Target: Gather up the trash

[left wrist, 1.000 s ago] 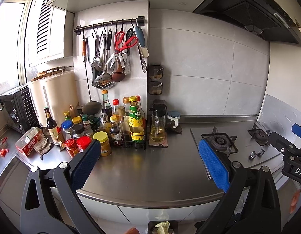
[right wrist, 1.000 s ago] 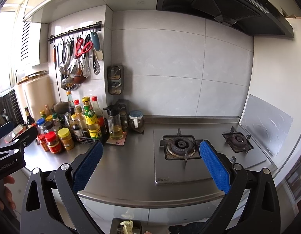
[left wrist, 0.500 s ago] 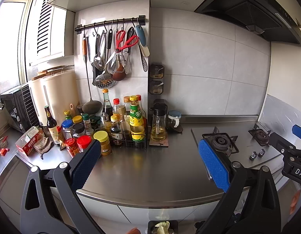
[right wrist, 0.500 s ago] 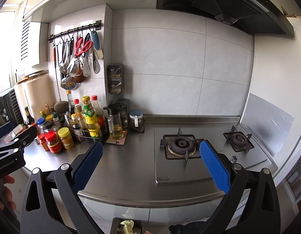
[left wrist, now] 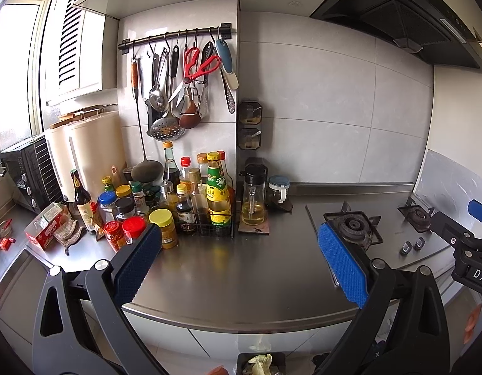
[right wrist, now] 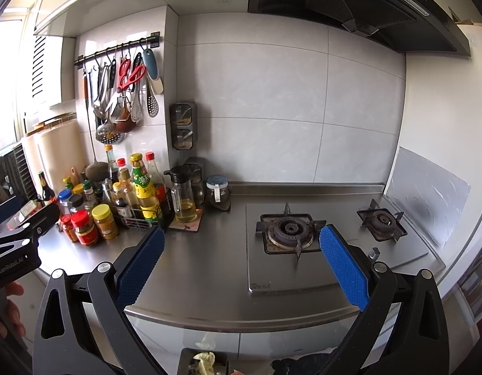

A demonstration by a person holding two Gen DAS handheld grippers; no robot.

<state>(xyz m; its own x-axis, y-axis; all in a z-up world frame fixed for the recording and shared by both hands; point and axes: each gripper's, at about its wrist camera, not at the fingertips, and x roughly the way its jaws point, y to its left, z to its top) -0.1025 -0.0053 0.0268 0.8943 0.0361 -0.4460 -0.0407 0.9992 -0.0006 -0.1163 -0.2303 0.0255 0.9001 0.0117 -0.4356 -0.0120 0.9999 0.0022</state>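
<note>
Stainless steel covers the tabletop (left wrist: 241,275), its broad middle bare and shiny under both grippers. The left gripper (left wrist: 239,268) hovers over that bare stretch with its blue pads wide apart and nothing between them; the right gripper (right wrist: 241,268) hangs the same way, spread and unloaded, farther toward the stove. Ahead and to the left of the left gripper stands a crowd of sauce bottles and jars (left wrist: 166,206), some in a wire rack, with a glass oil dispenser (left wrist: 253,197) on a small mat just beside them. Above these, a black rail (left wrist: 175,36) on the grey-tiled wall carries ladles, a skimmer and red scissors (left wrist: 198,65). Ahead of the right gripper lies a two-burner gas hob (right wrist: 328,234) set into the tabletop, under a black range hood (right wrist: 359,6). Far left in the left wrist view sit a dark toaster oven (left wrist: 25,172) and a red carton (left wrist: 47,228). Below the tabletop's front edge, beneath both grippers, a small dark bin (right wrist: 203,362) on the floor holds pale crumpled trash (right wrist: 205,359).
</note>
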